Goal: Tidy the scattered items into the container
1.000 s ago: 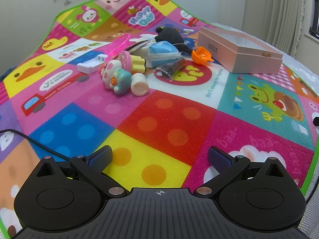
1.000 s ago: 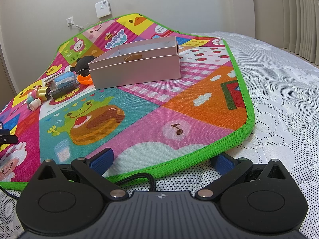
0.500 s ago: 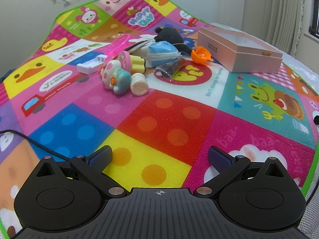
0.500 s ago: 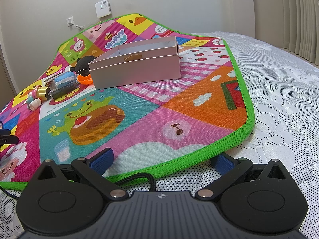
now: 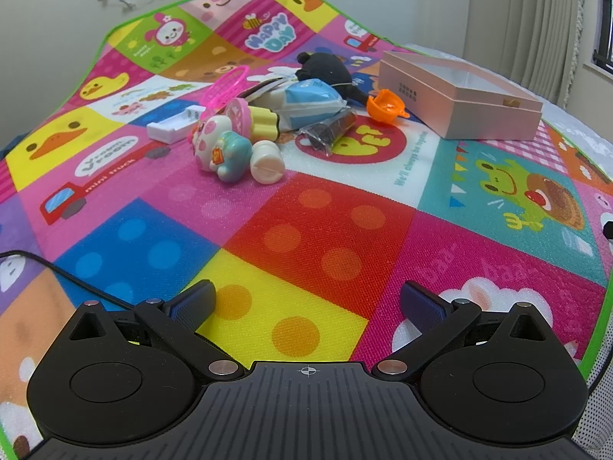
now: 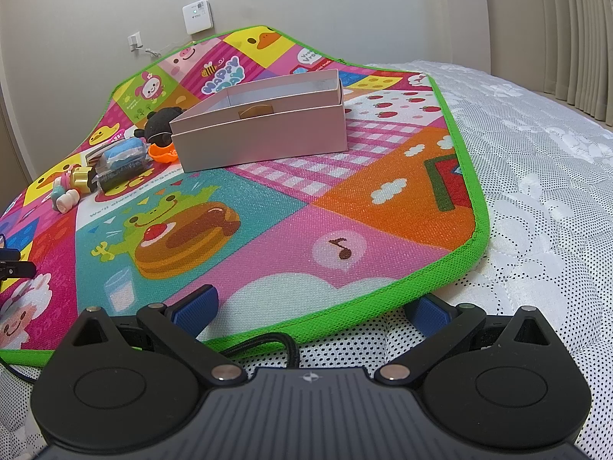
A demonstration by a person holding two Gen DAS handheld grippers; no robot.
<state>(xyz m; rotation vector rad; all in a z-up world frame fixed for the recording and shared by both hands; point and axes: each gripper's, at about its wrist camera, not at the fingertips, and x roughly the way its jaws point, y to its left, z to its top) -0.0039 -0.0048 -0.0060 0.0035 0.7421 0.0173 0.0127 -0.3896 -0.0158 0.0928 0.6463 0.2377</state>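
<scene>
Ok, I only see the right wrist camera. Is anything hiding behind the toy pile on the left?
Observer: Yes. A white tray lies on the mat beside the toy pile, on the side away from the box.
Operator: Is the other hand-held gripper holding something?
Observer: No. The left hand-held gripper is open, with only mat between its fingers.
Operator: Does the box have writing on it?
Observer: Yes, small dark print on the end that faces the toys.
</scene>
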